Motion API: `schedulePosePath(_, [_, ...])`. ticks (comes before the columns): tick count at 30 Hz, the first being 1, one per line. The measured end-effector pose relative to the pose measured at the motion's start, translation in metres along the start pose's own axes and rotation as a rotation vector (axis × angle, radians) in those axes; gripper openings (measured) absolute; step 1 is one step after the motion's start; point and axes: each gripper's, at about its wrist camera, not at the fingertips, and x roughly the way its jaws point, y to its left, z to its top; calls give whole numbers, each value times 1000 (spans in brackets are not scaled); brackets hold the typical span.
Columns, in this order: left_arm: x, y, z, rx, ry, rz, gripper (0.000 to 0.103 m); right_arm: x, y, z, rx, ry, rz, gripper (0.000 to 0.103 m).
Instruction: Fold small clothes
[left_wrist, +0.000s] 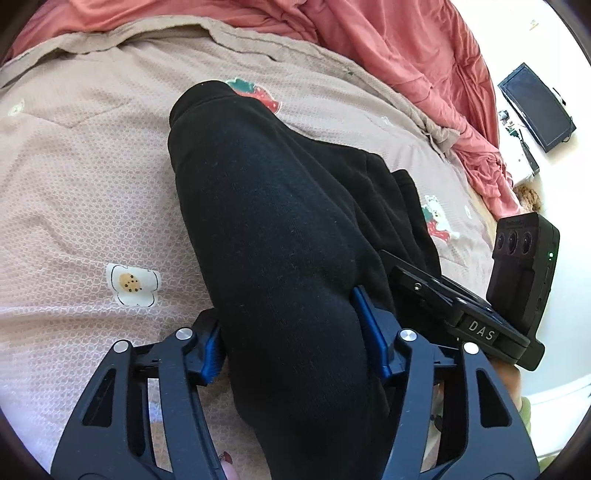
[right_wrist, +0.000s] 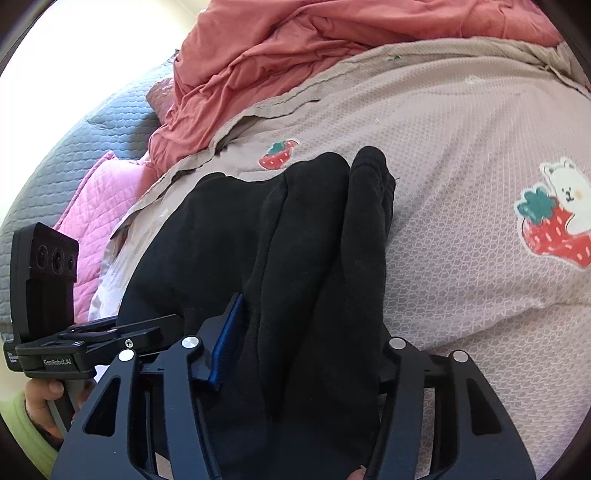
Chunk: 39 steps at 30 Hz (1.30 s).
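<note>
**Both grippers closed on a black garment over the bed**

My left gripper (left_wrist: 295, 332) points steeply down at the bed. Its blue-padded fingers (left_wrist: 369, 325) stand at a middling width, and a thick roll of the black garment (left_wrist: 280, 221) fills the gap between them, with both pads pressed against the cloth. From there the garment runs away from the camera as one long, rounded fold, ending in a hemmed edge near a strawberry patch on the bedspread (left_wrist: 92, 184).

My right gripper (right_wrist: 303, 343) holds the same black garment, gathered here into several upright pleats. The left blue pad (right_wrist: 227, 339) lies against the cloth; the right pad is hidden behind the bunched fabric. The width is again middling, closed on the bundle.

The bedspread is beige-pink with a small woven pattern and appliqué figures: a cookie (left_wrist: 130, 283), strawberries, and a white bear in a strawberry (right_wrist: 557, 214). Beyond it lies a crumpled salmon-red blanket (right_wrist: 295, 55); a pink quilted pillow (right_wrist: 99, 192) and a grey quilt (right_wrist: 92, 122) are at the left of the right wrist view. A dark screen (left_wrist: 535, 107) stands on a pale ledge beyond the bed.

Each view catches the other gripper just beside the garment, and my hand (right_wrist: 40, 398) in a light green sleeve.
</note>
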Motion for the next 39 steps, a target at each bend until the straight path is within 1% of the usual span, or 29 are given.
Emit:
schedulePosePath(4, [-9, -4, -1, 5, -18, -10, 50, -7, 6, 1, -12, -10, 6, 47])
schedulePosePath(13, [-28, -3, -3, -21, -40, -40, 49, -19, 21, 3, -28, -33, 22, 44])
schedulePosePath(17, [-46, 0, -5, -32, -64, -52, 49, -27, 38, 3, -57, -45, 21, 44])
schedulePosePath(22, [-67, 0, -10, -10, -93, -43, 49, -36, 61, -1, -86, -63, 11, 44])
schedulePosePath(29, [-83, 3, -14, 4, -127, -31, 49, -40, 80, -3, -75, -80, 7, 44])
schedulePosePath(38, [-99, 23, -16, -17, -153, -25, 49, -34, 105, -5, -104, -79, -19, 43])
schedulePosePath(39, [-100, 25, -17, -16, -155, -18, 49, -34, 108, -5, -112, -83, -12, 36])
